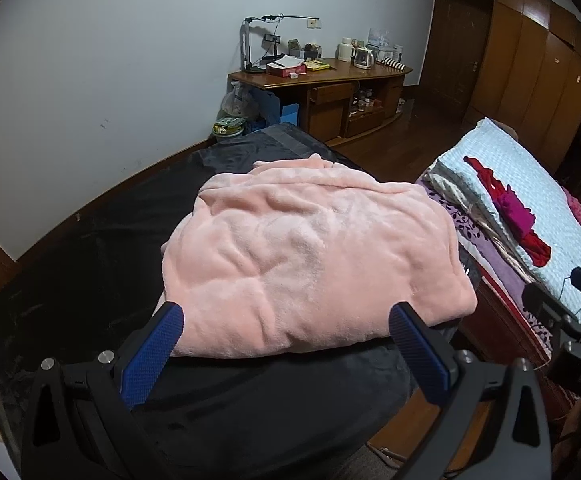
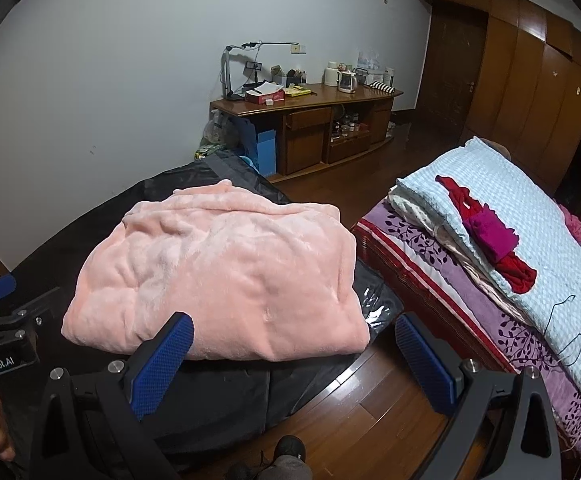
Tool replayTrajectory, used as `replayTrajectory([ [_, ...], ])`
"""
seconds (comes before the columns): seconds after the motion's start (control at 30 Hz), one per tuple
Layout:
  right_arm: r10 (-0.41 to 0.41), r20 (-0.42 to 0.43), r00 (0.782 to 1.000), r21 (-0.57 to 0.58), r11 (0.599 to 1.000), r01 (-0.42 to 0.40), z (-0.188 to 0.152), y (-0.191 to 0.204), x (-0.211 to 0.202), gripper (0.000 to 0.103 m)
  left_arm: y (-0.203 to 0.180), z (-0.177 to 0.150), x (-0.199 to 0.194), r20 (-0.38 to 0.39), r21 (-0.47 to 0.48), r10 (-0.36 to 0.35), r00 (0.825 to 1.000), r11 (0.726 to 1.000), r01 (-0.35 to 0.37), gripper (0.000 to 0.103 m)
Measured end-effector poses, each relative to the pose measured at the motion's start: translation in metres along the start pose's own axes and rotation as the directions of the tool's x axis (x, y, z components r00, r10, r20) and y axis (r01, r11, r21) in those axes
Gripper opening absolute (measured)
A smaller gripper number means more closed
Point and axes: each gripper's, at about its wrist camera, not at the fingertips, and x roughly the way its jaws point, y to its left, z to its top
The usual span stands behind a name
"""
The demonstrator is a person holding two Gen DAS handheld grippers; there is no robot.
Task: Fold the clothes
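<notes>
A black table [image 1: 90, 280] fills the lower left of the left wrist view, and the bed [image 2: 550, 248] with a pale blue quilt runs down the right side of the right wrist view. A wooden cabinet [image 1: 330, 92] stands against the white wall in the upper middle. The pink garment [image 1: 310, 260], folded into a thick rectangle, lies in the middle of the frame on the table, its right edge near the table's right side. Red and magenta clothes [image 2: 490, 232] lie on the quilt. The left gripper [image 1: 286, 328] sits at the bottom of its frame, fingers spread wide, holding nothing, tips at the garment's near edge. The right gripper [image 2: 294, 340] is likewise wide and empty, its left finger [image 2: 162, 364] over the garment's near edge, its right finger over the floor.
</notes>
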Motion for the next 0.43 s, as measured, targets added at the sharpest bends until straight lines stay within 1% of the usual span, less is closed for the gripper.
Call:
replayTrajectory([
  [0.07,0.008,-0.006,1.000,-0.004,1.000,-0.008,0.001,0.000,0.003,0.103,-0.001,-0.002,-0.001,0.004,0.009,0.005,1.000,1.000,-0.005,0.103],
  [0.27,0.029,-0.022,0.999,-0.016,0.999,-0.029,0.002,0.003,0.010,0.103,-0.005,-0.005,-0.004,0.040,0.038,0.067,0.997,0.997,-0.068,0.103],
  [0.43,0.047,-0.031,0.998,-0.023,0.999,-0.047,0.003,0.007,0.015,0.103,-0.002,-0.003,-0.004,0.032,0.025,0.048,0.998,0.999,-0.048,0.103],
])
